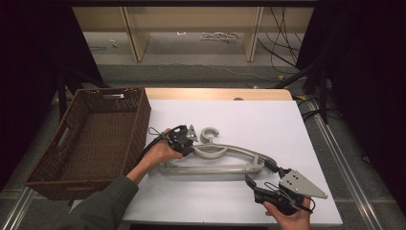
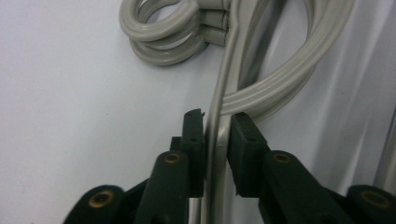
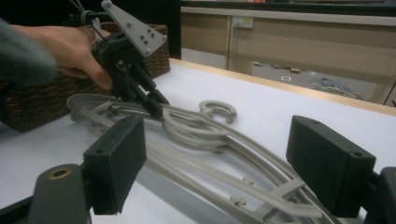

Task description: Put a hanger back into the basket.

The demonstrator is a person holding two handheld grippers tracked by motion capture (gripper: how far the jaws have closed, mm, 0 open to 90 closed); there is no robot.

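No legible text, label, brand, number or sign is showing in any view. A small pale plate on the far wall, upper centre of the right gripper view, is appearing too blurred to read.

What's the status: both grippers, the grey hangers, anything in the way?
Left gripper shut on stacked grey plastic hangers near the hooks. Right gripper open at their far end, astride. Brown wicker basket empty, left. Nothing in the way.
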